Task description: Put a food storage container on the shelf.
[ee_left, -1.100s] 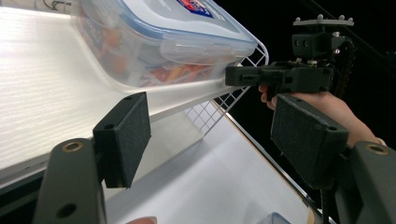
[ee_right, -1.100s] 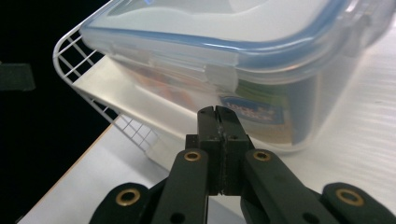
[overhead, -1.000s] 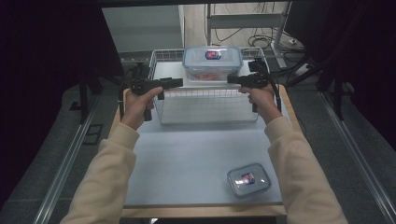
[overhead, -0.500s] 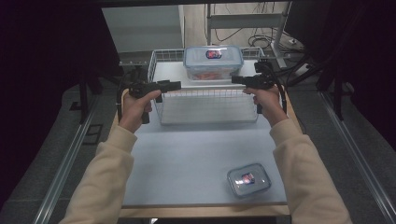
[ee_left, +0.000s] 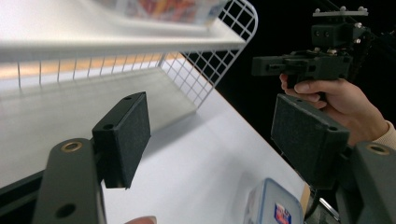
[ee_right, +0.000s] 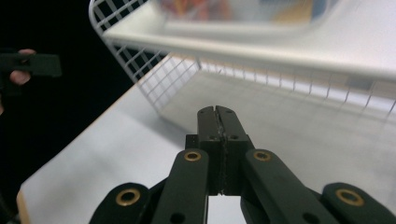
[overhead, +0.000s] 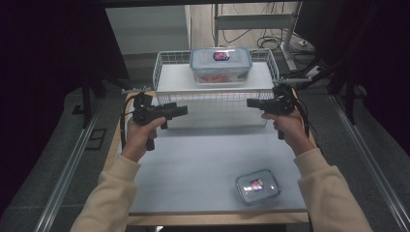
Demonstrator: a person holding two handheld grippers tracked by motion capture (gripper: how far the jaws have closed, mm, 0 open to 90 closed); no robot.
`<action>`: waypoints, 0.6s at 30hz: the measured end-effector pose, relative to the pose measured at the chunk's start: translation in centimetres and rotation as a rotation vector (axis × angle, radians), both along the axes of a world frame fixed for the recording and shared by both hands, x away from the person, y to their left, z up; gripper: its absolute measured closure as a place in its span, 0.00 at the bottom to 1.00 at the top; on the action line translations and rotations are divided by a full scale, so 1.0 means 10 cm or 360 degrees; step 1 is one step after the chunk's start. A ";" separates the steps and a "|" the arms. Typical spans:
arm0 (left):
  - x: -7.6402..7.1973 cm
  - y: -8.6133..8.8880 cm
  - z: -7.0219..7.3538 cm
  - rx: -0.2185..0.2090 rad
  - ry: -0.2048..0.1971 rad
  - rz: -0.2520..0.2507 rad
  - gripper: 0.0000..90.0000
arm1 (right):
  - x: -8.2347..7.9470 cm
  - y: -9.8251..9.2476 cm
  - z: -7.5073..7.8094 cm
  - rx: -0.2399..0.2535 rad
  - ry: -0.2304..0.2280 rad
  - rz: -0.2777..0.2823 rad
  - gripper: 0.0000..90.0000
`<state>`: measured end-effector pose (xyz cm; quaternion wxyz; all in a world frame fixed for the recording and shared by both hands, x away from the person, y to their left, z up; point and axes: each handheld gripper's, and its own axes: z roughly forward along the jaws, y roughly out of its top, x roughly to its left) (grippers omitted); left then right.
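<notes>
Two grippers hover before the wire shelf [overhead: 167, 63], my left gripper [overhead: 180, 111] wide open and empty, my right gripper [overhead: 252, 103] closed on nothing; I'd open it before reaching the far container [overhead: 220, 65].

Right gripper [ee_right: 217, 112] jaws pressed together (nothing between), white wire shelf [ee_right: 261, 49] ahead, blurred container [ee_right: 243, 9] on top

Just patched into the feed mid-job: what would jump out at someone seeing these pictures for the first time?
First, the lidded plastic food container on top of the white wire shelf at the table's far end. Next, the two black tools held up in front of that shelf, the left tool wide open and the right tool shut on nothing. Last, a smaller lidded container sits alone near the table's front right.
</notes>
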<state>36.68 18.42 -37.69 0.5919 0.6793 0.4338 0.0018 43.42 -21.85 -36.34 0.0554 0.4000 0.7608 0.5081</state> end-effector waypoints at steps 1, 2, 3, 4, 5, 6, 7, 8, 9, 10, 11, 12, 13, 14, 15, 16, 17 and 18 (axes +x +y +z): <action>-0.04 0.01 -0.05 -0.0006 0.0007 0.0004 0.31 | -0.03 -0.02 -0.03 0.0007 0.0002 0.0011 1.00; -0.07 0.02 -0.09 -0.0004 0.0007 0.0012 0.31 | -0.08 -0.04 -0.07 0.0020 0.0009 0.0021 1.00; -0.13 0.04 -0.18 0.0009 0.0003 0.0030 0.31 | -0.15 -0.09 -0.17 0.0029 0.0028 0.0047 1.00; -0.13 0.04 -0.18 0.0009 0.0003 0.0030 0.31 | -0.19 -0.12 -0.22 0.0028 0.0038 0.0053 1.00; -0.16 0.05 -0.22 -0.0002 0.0010 0.0039 0.31 | -0.19 -0.12 -0.22 0.0028 0.0038 0.0053 1.00; -0.18 0.06 -0.27 -0.0006 0.0020 0.0040 0.31 | -0.23 -0.15 -0.27 0.0026 0.0048 0.0062 1.00; -0.21 0.07 -0.33 -0.0011 0.0034 0.0044 0.31 | -0.26 -0.18 -0.32 0.0029 0.0055 0.0066 1.00; -0.23 0.07 -0.36 -0.0012 0.0038 0.0051 0.31 | -0.31 -0.22 -0.38 0.0028 0.0067 0.0070 1.00; -0.28 0.07 -0.45 0.0000 0.0049 0.0057 0.31 | -0.37 -0.27 -0.45 0.0008 0.0070 0.0071 1.00; -0.28 0.07 -0.45 0.0000 0.0049 0.0057 0.31 | -0.37 -0.27 -0.45 0.0008 0.0070 0.0071 1.00; -0.31 0.06 -0.48 0.0008 0.0053 0.0057 0.31 | -0.40 -0.30 -0.49 0.0001 0.0074 0.0071 1.00; -0.34 0.05 -0.52 0.0021 0.0056 0.0054 0.31 | -0.43 -0.33 -0.52 -0.0007 0.0079 0.0070 1.00; -0.39 0.01 -0.59 0.0046 0.0062 0.0045 0.31 | -0.50 -0.37 -0.59 -0.0021 0.0079 0.0070 1.00; -0.39 0.01 -0.59 0.0046 0.0062 0.0045 0.31 | -0.53 -0.40 -0.62 -0.0022 0.0084 0.0071 1.00; -0.46 -0.03 -0.65 0.0081 0.0065 0.0032 0.31 | -0.57 -0.42 -0.65 -0.0026 0.0086 0.0074 1.00; -0.48 -0.05 -0.69 0.0093 0.0072 0.0022 0.31 | -0.60 -0.43 -0.68 -0.0038 0.0085 0.0077 0.99; -0.51 -0.07 -0.72 0.0105 0.0077 0.0009 0.31 | -0.64 -0.45 -0.70 -0.0052 0.0079 0.0078 0.99; -0.51 -0.07 -0.72 0.0105 0.0077 0.0009 0.31 | -0.64 -0.45 -0.70 -0.0052 0.0079 0.0078 0.99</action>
